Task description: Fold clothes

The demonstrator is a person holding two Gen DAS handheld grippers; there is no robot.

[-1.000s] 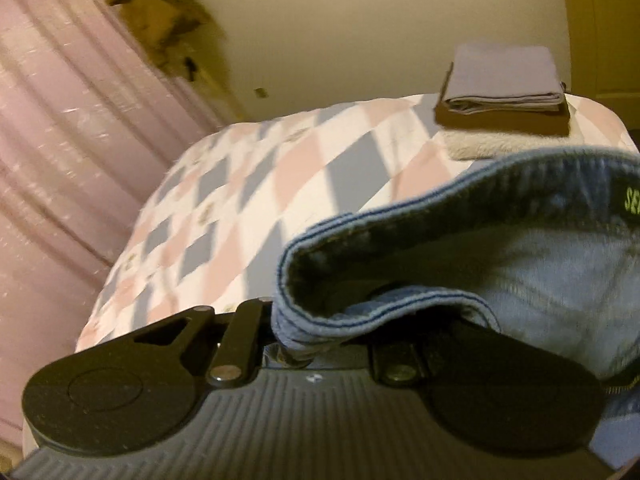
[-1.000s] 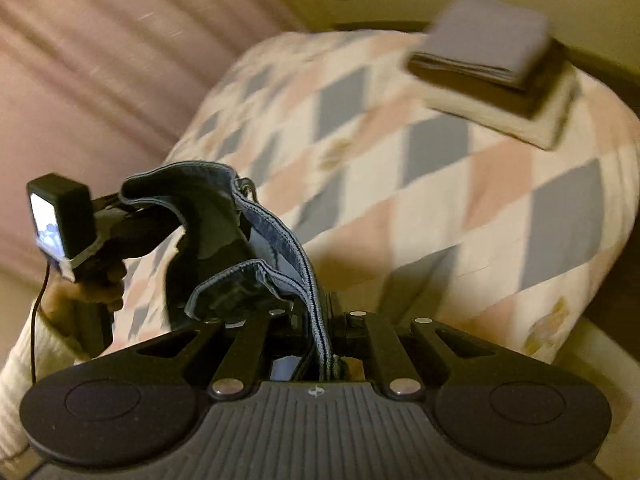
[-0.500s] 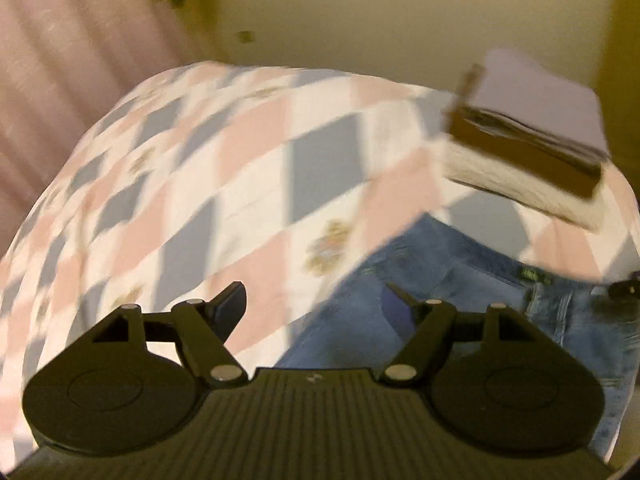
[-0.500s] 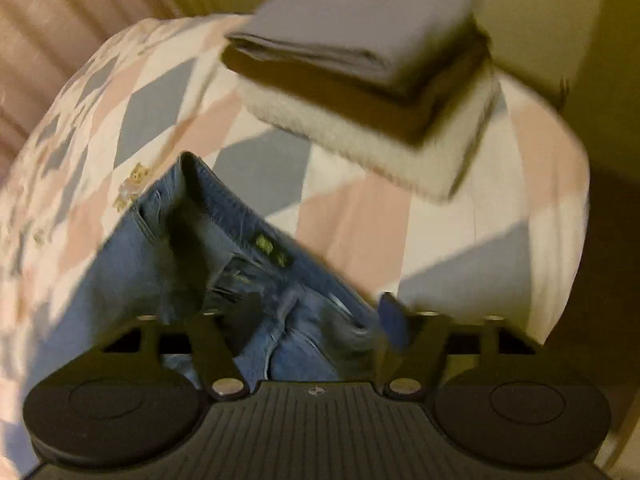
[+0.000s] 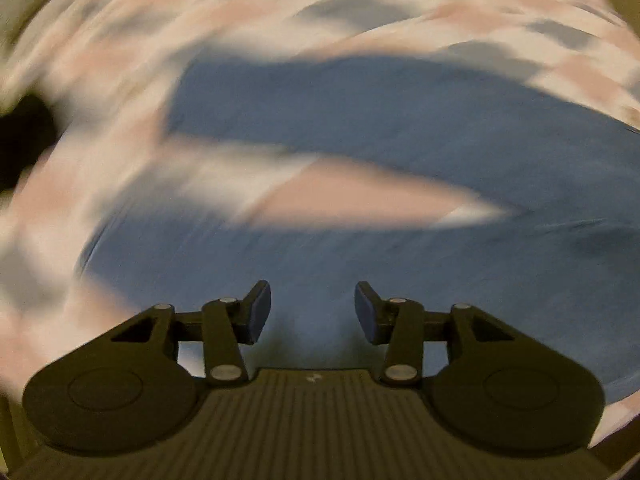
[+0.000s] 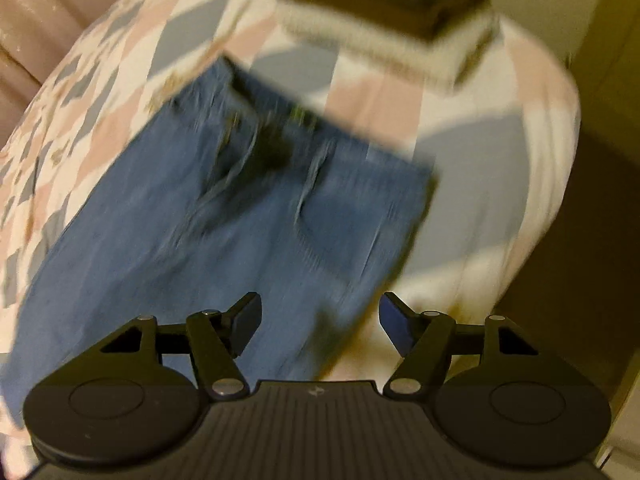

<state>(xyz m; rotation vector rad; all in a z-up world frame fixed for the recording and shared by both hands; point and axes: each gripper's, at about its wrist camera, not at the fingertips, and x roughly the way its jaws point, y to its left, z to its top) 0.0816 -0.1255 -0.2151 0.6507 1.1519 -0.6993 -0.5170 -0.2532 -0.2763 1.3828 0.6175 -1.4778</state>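
Denim jeans lay spread on quilt; left gripper, right gripper both released, empty. I judged: match legs, pinch hems evenly.

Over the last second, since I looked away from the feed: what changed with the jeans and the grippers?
Both grippers let go: the left gripper and right gripper, earlier shut on the waistband, are open and empty. The jeans, earlier held up, now lie spread on the quilt. The folded stack stayed put.
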